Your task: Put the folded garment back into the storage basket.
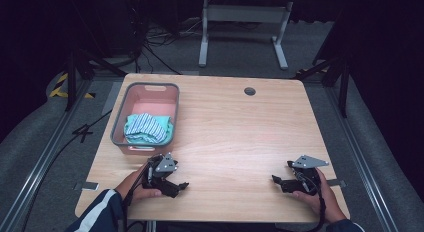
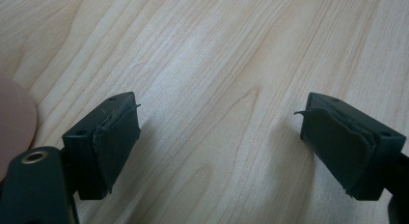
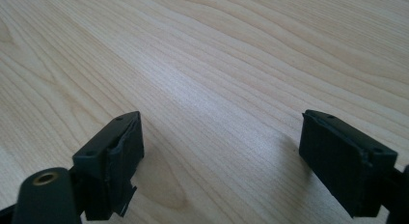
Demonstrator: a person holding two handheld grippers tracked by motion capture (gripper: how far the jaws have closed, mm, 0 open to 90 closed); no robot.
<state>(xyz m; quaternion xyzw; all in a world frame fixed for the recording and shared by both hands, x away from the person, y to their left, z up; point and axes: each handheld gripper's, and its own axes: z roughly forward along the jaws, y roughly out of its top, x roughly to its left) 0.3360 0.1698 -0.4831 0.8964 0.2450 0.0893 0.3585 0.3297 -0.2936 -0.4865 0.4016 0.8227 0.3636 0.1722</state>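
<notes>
From my station the counter (image 1: 235, 137) reads as pale wood, or a wood-look laminate, with long brown grain lines and a smooth, faintly sheeny finish where light falls on it. The basket (image 1: 119, 117) looks like matt plastic, grey at the rim and pink inside. In it I see soft striped cloth (image 1: 147, 127), white and teal, crumpled. The left gripper (image 2: 219, 137) has matt black jaws faced with dark rubbery pads (image 2: 115, 147), frayed and peeling at the edges. The right gripper (image 3: 222, 151) looks the same, one pad torn. Each carries a grey, dull metal-looking plate (image 1: 166, 163).
</notes>
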